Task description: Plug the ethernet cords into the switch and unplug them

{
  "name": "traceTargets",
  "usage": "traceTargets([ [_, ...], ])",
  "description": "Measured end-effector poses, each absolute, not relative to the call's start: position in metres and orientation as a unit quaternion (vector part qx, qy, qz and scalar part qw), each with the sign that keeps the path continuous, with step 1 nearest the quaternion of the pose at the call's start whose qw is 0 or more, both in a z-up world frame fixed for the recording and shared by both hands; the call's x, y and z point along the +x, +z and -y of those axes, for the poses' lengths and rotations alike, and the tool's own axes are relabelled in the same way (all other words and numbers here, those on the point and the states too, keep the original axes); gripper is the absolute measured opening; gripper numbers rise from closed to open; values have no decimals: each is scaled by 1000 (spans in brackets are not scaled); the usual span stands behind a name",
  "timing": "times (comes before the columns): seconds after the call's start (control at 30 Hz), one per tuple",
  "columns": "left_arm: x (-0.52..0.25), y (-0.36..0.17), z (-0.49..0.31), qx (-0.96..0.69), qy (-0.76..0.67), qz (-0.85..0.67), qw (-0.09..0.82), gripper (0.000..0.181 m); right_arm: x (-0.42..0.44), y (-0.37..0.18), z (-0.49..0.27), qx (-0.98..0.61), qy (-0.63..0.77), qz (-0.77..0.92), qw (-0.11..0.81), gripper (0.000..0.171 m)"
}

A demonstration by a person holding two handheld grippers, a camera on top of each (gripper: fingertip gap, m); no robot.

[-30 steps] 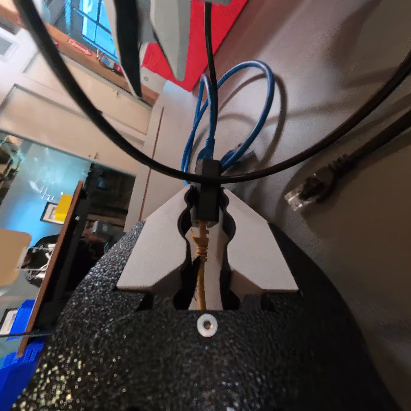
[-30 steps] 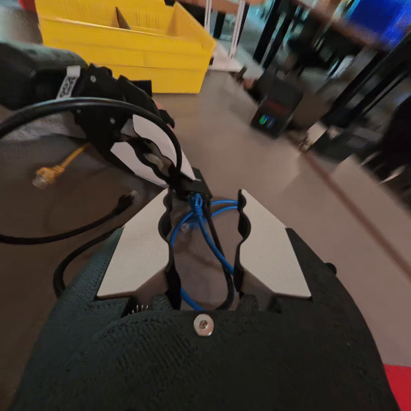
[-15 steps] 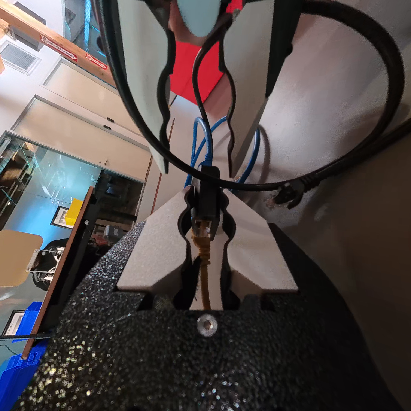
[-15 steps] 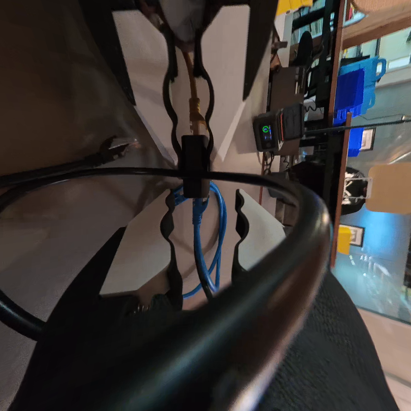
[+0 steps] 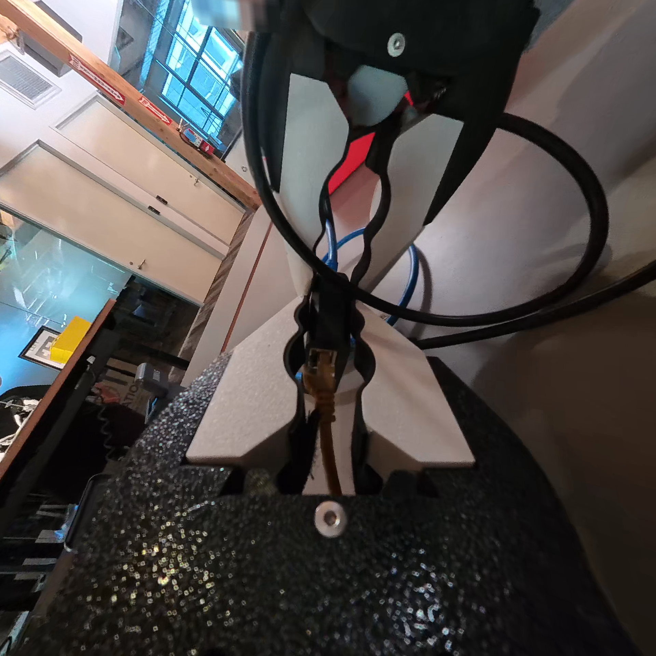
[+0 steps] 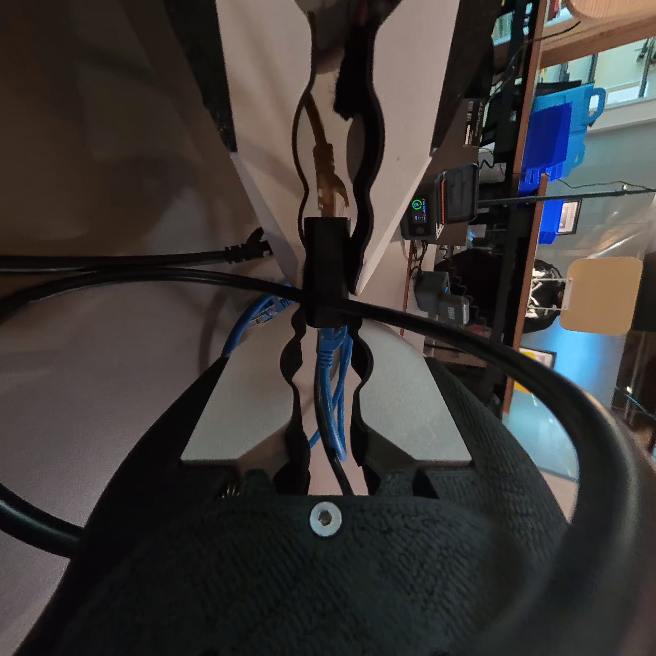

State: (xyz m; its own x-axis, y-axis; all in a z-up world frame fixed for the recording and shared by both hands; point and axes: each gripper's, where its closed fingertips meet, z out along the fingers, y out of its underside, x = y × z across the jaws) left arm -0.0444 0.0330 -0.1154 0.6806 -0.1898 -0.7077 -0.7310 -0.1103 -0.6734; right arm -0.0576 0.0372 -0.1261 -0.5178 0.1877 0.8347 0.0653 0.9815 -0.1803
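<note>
Since a second ago the right gripper (image 5: 349,280) has swung round to face the left gripper (image 5: 329,332) head-on, its fingertips now at the far end of the black switch (image 6: 326,273), straddling the blue cord (image 6: 328,349).

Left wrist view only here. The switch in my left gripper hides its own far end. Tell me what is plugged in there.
Observer: A blue plug sits in the black switch, in the end opposite the yellow plug.
Operator: Give me the right gripper's stance on it.
Observer: The right gripper has a finger on either side of that blue plug, with gaps showing. I cannot tell whether the tips touch the switch.
Operator: Report any loose plugs.
Observer: A loose black plug lies on the table, plugged into nothing.
</note>
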Motion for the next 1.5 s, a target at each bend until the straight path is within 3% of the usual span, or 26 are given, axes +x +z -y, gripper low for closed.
traceTargets([
  [0.07, -47, -111, -34, -699, 250, -318, 590, 23, -59, -123, -40, -77, 54, 863, 496, 21],
  [0.17, -67, -64, -31, -646, 288, -200, 678, 90, -59, -114, -57, -90, 33, 853, 513, 20],
  [0.27, -87, -25, -8, -598, 235, -78, 762, 111, -53, -89, -79, -130, 59, 834, 533, 21],
  [0.37, -112, 3, 23, -519, 214, 7, 828, 112, -43, -41, -107, -163, 90, 800, 570, 21],
  [0.43, -124, -12, 18, -537, 169, 18, 826, 96, -36, -4, -130, -181, 106, 778, 592, 21],
  [0.73, -126, -27, 4, -568, 144, 20, 810, 101, 0, 148, -228, -218, 107, 708, 663, 21],
  [0.9, -140, -35, 5, -572, 110, 64, 810, 99, 18, 192, -293, -254, 75, 690, 674, 21],
  [1.13, -143, -43, -2, -589, 99, 65, 800, 96, 33, 203, -358, -298, 53, 683, 665, 21],
  [1.43, -130, -51, -13, -620, 124, 13, 775, 93, 30, 125, -414, -381, 48, 672, 633, 21],
  [1.5, -125, -55, -16, -632, 127, -5, 764, 83, 30, 104, -423, -398, 49, 671, 624, 21],
])
